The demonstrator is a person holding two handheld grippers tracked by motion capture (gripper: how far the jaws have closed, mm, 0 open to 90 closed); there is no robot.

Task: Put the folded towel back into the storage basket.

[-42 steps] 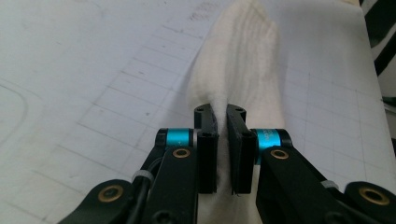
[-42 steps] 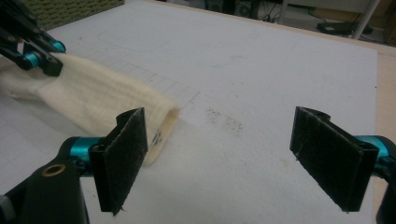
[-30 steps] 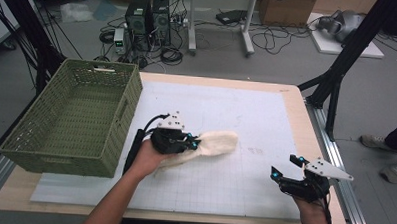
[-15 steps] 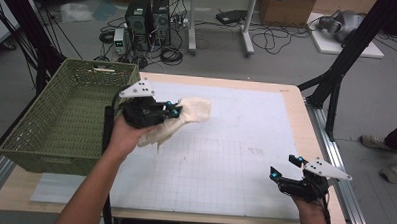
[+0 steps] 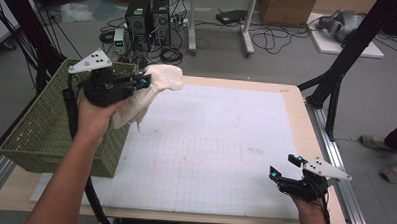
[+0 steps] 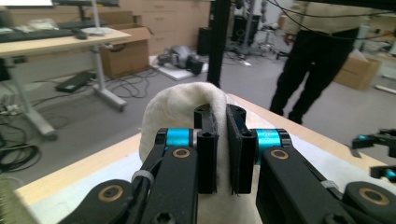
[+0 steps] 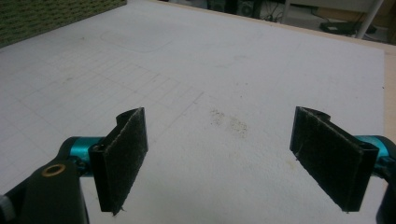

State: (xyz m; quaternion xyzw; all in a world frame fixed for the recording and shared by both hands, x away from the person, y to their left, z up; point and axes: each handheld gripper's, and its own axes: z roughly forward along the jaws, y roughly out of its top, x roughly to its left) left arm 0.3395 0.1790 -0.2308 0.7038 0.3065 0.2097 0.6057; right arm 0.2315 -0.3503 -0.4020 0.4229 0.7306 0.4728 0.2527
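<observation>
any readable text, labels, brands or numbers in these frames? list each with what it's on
None can be read.
Grid mat: ruled lines and a faint rounded outline, no printed figures.
Cream cloth clamped in the left gripper: plain.
Green basket: no tag.
Right gripper, jaws apart: blank pads.
Computer towers on the floor: any badges too small to read.
Cardboard boxes: no legible print.

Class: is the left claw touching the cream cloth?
Touching. Left gripper view: the left claw has its jaws pinched shut on a fold of the cream cloth.
</observation>
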